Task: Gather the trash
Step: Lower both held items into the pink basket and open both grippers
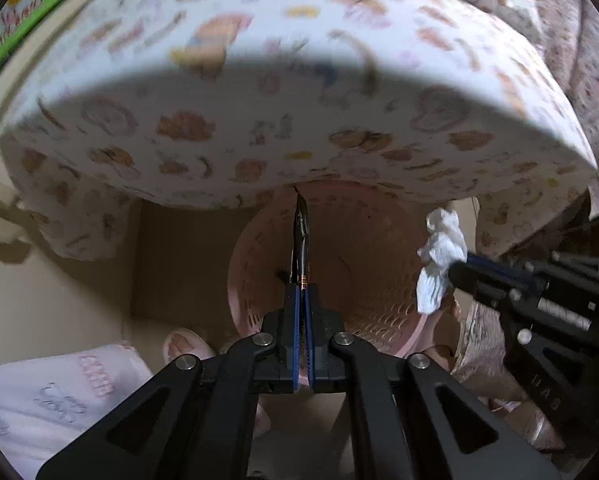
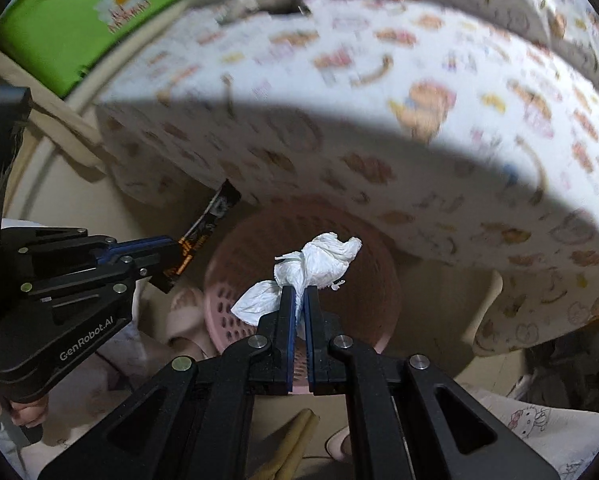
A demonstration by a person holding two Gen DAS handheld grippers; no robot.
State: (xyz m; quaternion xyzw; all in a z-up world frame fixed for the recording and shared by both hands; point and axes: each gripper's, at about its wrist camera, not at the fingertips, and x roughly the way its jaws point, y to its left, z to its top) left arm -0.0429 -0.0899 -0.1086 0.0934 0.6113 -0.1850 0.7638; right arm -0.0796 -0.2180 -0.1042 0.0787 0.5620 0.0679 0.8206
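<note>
My left gripper is shut on a black sachet wrapper and holds it above a pink perforated basket on the floor. The wrapper also shows in the right wrist view, held by the left gripper. My right gripper is shut on a crumpled white tissue above the pink basket. In the left wrist view the tissue hangs from the right gripper beside the basket's right rim.
A table with a white cartoon-print cloth overhangs the basket; the same cloth shows in the right wrist view. A green box stands far left. A slippered foot and a pink-clad leg are near the basket.
</note>
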